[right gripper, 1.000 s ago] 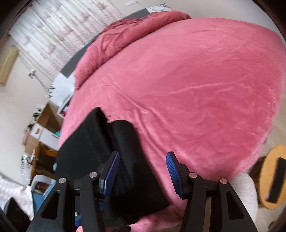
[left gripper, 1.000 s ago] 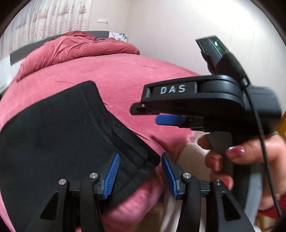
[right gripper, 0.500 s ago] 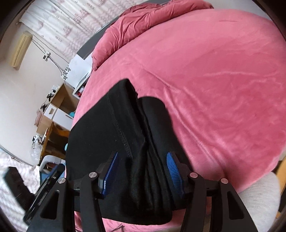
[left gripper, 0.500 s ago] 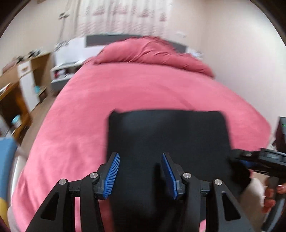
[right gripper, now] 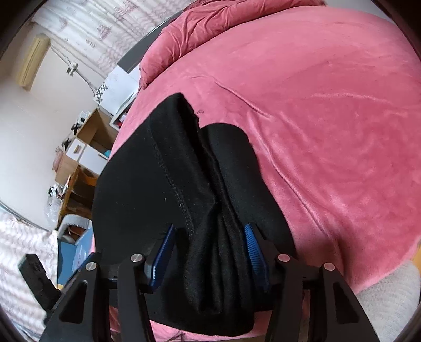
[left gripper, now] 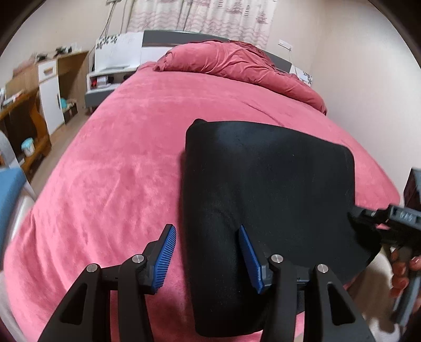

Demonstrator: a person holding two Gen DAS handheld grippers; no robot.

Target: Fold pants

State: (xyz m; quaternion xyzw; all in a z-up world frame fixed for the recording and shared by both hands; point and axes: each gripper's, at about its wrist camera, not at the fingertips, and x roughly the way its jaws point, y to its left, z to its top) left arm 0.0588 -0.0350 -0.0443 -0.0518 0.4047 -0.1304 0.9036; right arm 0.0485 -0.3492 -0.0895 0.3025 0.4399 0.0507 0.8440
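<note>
Left tool: jaws spread, straddling the near-left edge of the pants.
Right tool: jaws spread around bunched layers, not clamped.
Pants: folded, near edge of bed.

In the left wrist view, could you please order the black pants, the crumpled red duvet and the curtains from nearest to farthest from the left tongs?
1. black pants, under the left tongs.
2. crumpled red duvet, at the bed's head.
3. curtains, on the back wall.

Both wrist views sit low and close, sharing the pants and bed.
</note>
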